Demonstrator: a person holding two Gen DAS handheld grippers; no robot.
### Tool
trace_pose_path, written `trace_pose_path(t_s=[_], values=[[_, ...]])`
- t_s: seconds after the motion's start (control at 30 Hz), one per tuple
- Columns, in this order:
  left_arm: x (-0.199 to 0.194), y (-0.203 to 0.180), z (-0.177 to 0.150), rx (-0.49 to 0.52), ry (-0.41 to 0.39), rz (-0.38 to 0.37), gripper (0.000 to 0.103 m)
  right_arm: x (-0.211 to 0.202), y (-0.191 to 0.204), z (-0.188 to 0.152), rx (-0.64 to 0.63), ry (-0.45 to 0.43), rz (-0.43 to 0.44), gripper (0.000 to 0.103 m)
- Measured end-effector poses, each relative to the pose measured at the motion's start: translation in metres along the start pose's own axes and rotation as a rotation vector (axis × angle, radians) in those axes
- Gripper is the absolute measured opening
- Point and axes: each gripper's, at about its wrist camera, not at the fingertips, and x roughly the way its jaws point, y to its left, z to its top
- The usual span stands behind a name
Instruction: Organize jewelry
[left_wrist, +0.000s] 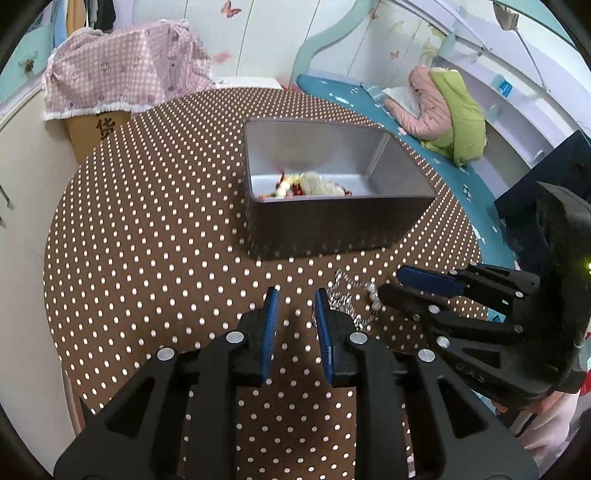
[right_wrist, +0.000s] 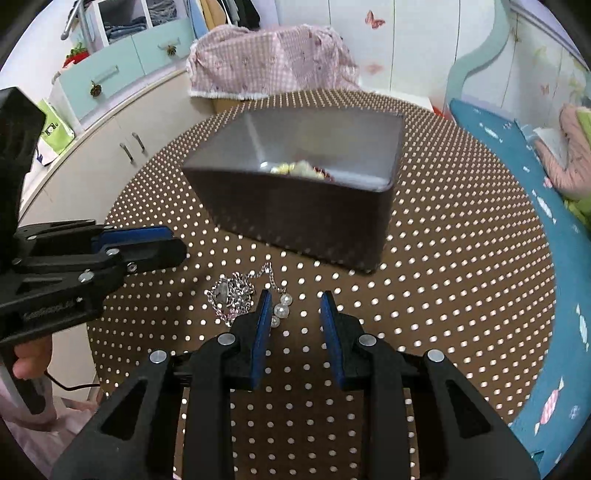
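Observation:
A silver chain with pearls (right_wrist: 243, 293) lies in a heap on the brown dotted round table (right_wrist: 461, 277), in front of a dark open box (right_wrist: 295, 218). The box holds beaded jewelry (left_wrist: 306, 186), white, yellow and red. My right gripper (right_wrist: 293, 299) is open, its left finger right beside the pearls. My left gripper (left_wrist: 295, 295) is open and empty, with the chain (left_wrist: 351, 299) just right of its right finger. In the left wrist view the right gripper (left_wrist: 391, 282) comes in from the right. In the right wrist view the left gripper (right_wrist: 173, 242) comes in from the left.
A pink checked cloth (left_wrist: 122, 74) covers a cardboard box behind the table. A blue bench (right_wrist: 554, 258) with a pink and green jacket (left_wrist: 447, 110) curves along the right. White cabinets (right_wrist: 110, 155) stand to the left.

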Motion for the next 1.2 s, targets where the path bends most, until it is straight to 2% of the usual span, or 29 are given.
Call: trace_pose_path(t_s=[0.13, 0.23, 0.3, 0.33, 0.37, 0.57, 0.77, 0.93, 1.03, 1.2], values=[[0.004, -0.001, -0.009, -0.003, 0.021, -0.002, 0.022, 0.008, 0.004, 0.0, -0.014, 0.022, 0.005, 0.026], [0.009, -0.002, -0.013, -0.006, 0.04, 0.0, 0.022, 0.01, 0.013, -0.001, -0.062, 0.004, -0.033, 0.024], [0.012, -0.004, -0.016, -0.004, 0.051, 0.002, 0.022, 0.01, 0.017, -0.002, -0.088, 0.003, -0.068, 0.018], [0.013, -0.006, -0.018, -0.004, 0.055, 0.002, 0.022, 0.01, 0.016, -0.002, -0.094, 0.003, -0.086, 0.011], [0.014, -0.007, -0.019, -0.003, 0.06, -0.001, 0.022, 0.01, 0.014, -0.002, -0.089, 0.005, -0.085, 0.009], [0.019, -0.014, -0.017, 0.007, 0.069, -0.015, 0.022, 0.004, 0.001, -0.003, -0.045, -0.004, -0.053, 0.008], [0.025, -0.02, -0.014, 0.016, 0.078, -0.016, 0.022, -0.033, -0.007, 0.004, -0.007, -0.104, -0.003, 0.008], [0.027, -0.021, -0.011, 0.035, 0.081, -0.023, 0.022, -0.07, -0.012, 0.012, -0.004, -0.207, -0.004, 0.008], [0.029, -0.024, -0.01, 0.04, 0.081, -0.025, 0.031, -0.092, -0.014, 0.016, -0.008, -0.267, -0.006, 0.008], [0.03, -0.034, -0.007, 0.067, 0.075, -0.038, 0.031, -0.112, -0.015, 0.021, -0.025, -0.33, -0.042, 0.008]])
